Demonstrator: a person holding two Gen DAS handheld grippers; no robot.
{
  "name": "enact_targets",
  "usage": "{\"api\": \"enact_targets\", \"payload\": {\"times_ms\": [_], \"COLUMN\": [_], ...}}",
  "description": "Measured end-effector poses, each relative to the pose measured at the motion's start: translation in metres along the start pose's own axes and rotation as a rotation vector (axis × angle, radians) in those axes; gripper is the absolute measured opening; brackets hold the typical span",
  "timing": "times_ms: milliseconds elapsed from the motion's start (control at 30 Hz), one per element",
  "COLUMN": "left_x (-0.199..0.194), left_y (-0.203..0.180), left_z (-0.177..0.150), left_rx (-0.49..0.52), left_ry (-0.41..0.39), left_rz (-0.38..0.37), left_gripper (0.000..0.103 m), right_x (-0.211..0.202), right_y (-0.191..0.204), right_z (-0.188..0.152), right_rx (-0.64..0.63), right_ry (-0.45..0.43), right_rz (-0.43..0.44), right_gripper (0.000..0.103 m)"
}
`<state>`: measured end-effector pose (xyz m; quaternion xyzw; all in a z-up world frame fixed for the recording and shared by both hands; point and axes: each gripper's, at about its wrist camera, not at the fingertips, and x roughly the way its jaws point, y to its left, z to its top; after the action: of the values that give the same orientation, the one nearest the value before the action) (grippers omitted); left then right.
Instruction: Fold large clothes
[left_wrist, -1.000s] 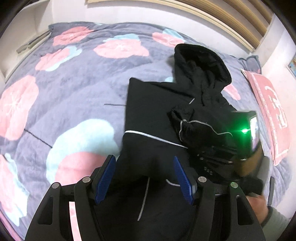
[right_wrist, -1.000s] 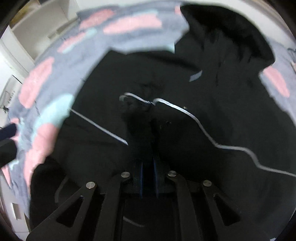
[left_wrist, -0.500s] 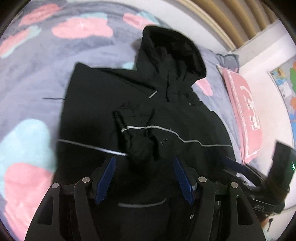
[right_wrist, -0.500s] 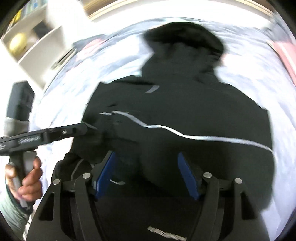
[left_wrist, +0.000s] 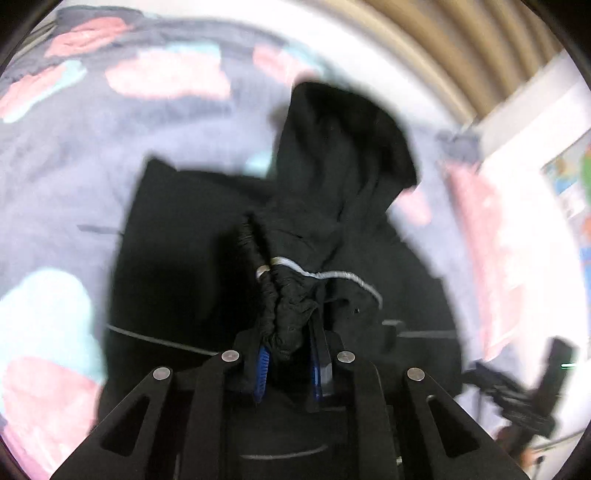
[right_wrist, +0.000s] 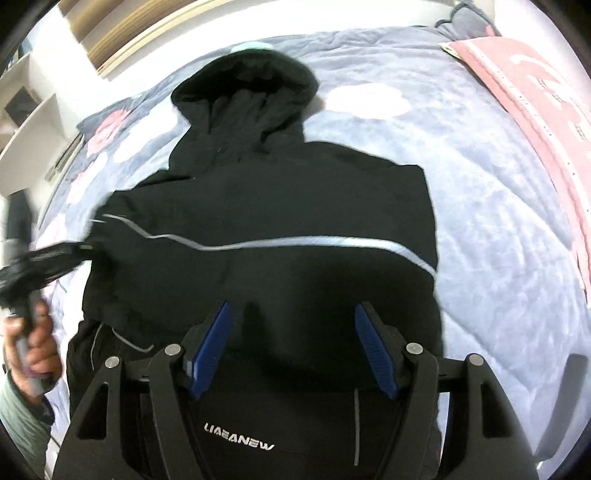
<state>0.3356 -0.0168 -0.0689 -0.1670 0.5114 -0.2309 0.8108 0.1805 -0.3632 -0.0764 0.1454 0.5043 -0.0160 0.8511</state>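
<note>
A black hooded jacket (right_wrist: 295, 206) with a thin white stripe lies on a floral bed cover (right_wrist: 498, 221), hood toward the far wall. My left gripper (left_wrist: 288, 363) is shut on the bunched elastic sleeve cuff (left_wrist: 284, 314) and holds it up over the jacket's chest. In the right wrist view the left gripper (right_wrist: 86, 247) shows at the far left, gripping that cuff. My right gripper (right_wrist: 291, 345) is open and empty, hovering above the jacket's lower part.
A pink pillow (right_wrist: 535, 74) lies at the bed's right side. White shelves (right_wrist: 29, 122) stand at the left. A slatted headboard (left_wrist: 461, 48) and white wall lie behind the bed. The right gripper (left_wrist: 524, 387) shows at the lower right of the left wrist view.
My left gripper has closed on the sleeve cuff. My right gripper let go of the sleeve, opened and drew back over the jacket's lower part.
</note>
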Motion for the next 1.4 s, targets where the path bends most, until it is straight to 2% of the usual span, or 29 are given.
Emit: {"api": "enact_targets", "payload": {"times_ms": [100, 233, 333, 467, 567, 667, 700, 733, 767, 833, 933, 1000, 1067, 1100, 1133, 1267, 1400], "left_x": [-0.027, -0.005, 0.030, 0.037, 0.015, -0.027, -0.038, -0.049, -0.056, -0.051, -0.015, 0.013, 0.042, 0.056, 0.061, 0.065, 0.050], "left_y": [0.024, 0.065, 0.093, 0.104, 0.085, 0.053, 0.047, 0.040, 0.030, 0.018, 0.010, 0.013, 0.024, 0.035, 0.040, 0.034, 0.027], "left_z": [0.007, -0.004, -0.024, -0.031, -0.026, -0.022, -0.021, -0.019, -0.018, -0.014, -0.014, -0.019, -0.028, -0.032, -0.034, -0.033, -0.031], "left_rx": [-0.033, -0.103, -0.167, -0.212, -0.131, 0.000, 0.019, 0.037, 0.059, 0.096, 0.154, 0.151, 0.124, 0.099, 0.087, 0.120, 0.143], "left_ry": [-0.019, 0.072, 0.167, 0.158, 0.122, 0.013, -0.015, -0.047, -0.071, -0.061, -0.010, 0.041, 0.102, 0.144, 0.147, 0.155, 0.154], "left_rz": [-0.052, 0.002, 0.056, 0.035, 0.082, 0.165, 0.162, 0.150, 0.136, 0.125, 0.144, 0.143, 0.208, 0.228, 0.224, 0.270, 0.261], "left_gripper": [0.018, 0.018, 0.021, 0.021, 0.027, 0.044, 0.057, 0.063, 0.063, 0.063, 0.062, 0.062, 0.061, 0.059, 0.059, 0.059, 0.059], "right_x": [0.009, 0.040, 0.072, 0.088, 0.076, 0.044, 0.035, 0.026, 0.022, 0.028, 0.058, 0.073, 0.079, 0.081, 0.083, 0.092, 0.089], "right_y": [-0.005, -0.003, -0.001, 0.011, 0.010, 0.013, 0.016, 0.020, 0.024, 0.030, 0.027, 0.024, 0.024, 0.026, 0.028, 0.024, 0.020], "right_z": [0.007, 0.011, 0.007, 0.004, 0.008, 0.009, 0.009, 0.008, 0.007, 0.004, -0.001, -0.008, -0.014, -0.015, -0.015, -0.017, -0.013], "right_rx": [0.025, 0.053, 0.041, -0.040, -0.036, -0.033, -0.041, -0.054, -0.064, -0.081, -0.105, -0.105, -0.119, -0.138, -0.148, -0.161, -0.122], "right_ry": [0.000, 0.036, 0.101, 0.112, 0.124, 0.063, 0.045, 0.025, 0.014, 0.026, 0.069, 0.078, 0.074, 0.072, 0.074, 0.084, 0.111], "right_rz": [0.008, -0.006, -0.097, -0.181, -0.156, -0.091, -0.079, -0.065, -0.053, -0.048, -0.101, -0.116, -0.133, -0.143, -0.148, -0.147, -0.128], "right_gripper": [0.072, 0.072, 0.072, 0.074, 0.074, 0.074, 0.074, 0.074, 0.074, 0.074, 0.074, 0.074, 0.074, 0.074, 0.074, 0.075, 0.075]}}
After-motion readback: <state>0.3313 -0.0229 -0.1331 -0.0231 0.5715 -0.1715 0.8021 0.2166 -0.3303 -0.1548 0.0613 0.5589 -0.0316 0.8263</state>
